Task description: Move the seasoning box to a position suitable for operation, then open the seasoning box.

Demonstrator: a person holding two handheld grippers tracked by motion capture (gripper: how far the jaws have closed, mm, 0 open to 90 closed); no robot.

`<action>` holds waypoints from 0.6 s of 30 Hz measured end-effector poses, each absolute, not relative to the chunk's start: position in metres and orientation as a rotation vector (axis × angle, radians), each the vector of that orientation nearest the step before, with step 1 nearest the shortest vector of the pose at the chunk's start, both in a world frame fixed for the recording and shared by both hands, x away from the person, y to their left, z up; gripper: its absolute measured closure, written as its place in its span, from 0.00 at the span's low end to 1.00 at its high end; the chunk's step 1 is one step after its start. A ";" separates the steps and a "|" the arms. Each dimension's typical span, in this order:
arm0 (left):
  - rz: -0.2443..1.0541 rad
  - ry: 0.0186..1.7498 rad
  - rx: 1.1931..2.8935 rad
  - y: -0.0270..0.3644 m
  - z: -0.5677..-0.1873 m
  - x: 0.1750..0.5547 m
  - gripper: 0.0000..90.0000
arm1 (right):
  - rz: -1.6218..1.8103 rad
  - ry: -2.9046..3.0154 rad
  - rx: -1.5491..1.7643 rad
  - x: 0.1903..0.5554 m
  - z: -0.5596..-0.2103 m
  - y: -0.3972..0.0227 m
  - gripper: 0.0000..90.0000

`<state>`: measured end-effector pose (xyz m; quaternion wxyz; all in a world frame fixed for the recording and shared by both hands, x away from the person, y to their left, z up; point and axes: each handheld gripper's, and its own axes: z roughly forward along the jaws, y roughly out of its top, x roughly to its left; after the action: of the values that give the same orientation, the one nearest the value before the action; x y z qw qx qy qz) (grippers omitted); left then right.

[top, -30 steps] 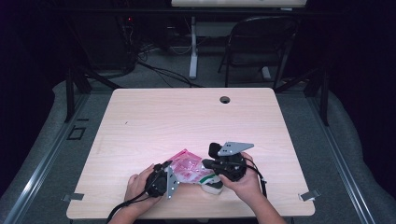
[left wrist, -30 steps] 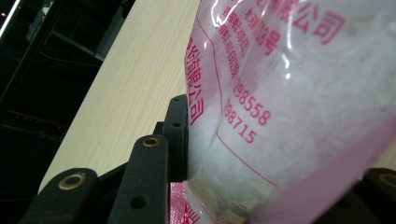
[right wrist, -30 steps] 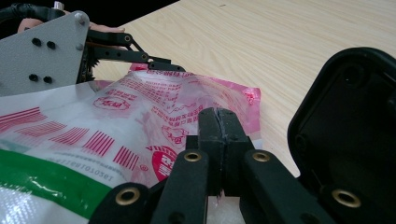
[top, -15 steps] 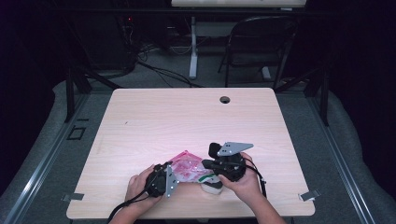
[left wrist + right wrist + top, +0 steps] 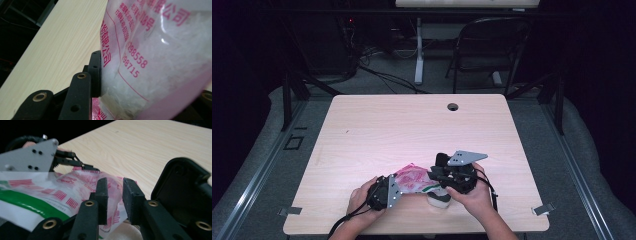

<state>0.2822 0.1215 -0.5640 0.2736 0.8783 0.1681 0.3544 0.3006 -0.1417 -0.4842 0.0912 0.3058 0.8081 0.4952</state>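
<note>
A pink-printed clear plastic bag (image 5: 411,177) stuffed with white filling (image 5: 160,62) lies near the table's front edge, between my two grippers. My left gripper (image 5: 398,186) comes at it from the left and is shut on it; in the left gripper view one black pad (image 5: 95,70) presses the bag's side. My right gripper (image 5: 433,176) reaches in from the right. Its jaws (image 5: 115,195) have just been opening and now stand slightly apart, with the bag's thin edge (image 5: 82,185) just beyond the tips and nothing pinched. A white packet with a green stripe (image 5: 436,196) lies beneath the right gripper.
The light wooden table (image 5: 412,130) has a round cable hole (image 5: 453,107) at the back. A dark chair (image 5: 492,45) and cables stand on the floor behind it. The person's hands (image 5: 474,200) are at the front edge.
</note>
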 end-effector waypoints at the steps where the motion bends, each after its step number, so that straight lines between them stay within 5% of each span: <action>1: 0.953 0.457 2.358 0.122 -0.565 0.283 0.76 | 1.484 2.391 0.911 0.300 -0.483 -0.142 0.81; 18: 0.730 0.672 2.209 0.151 -0.558 0.305 0.77 | 1.518 2.297 0.934 0.293 -0.471 -0.155 0.73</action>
<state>0.3049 0.1509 -0.5581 0.3525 0.8537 0.2597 0.2821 0.2927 -0.1550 -0.4707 0.1170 0.3192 0.7846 0.5184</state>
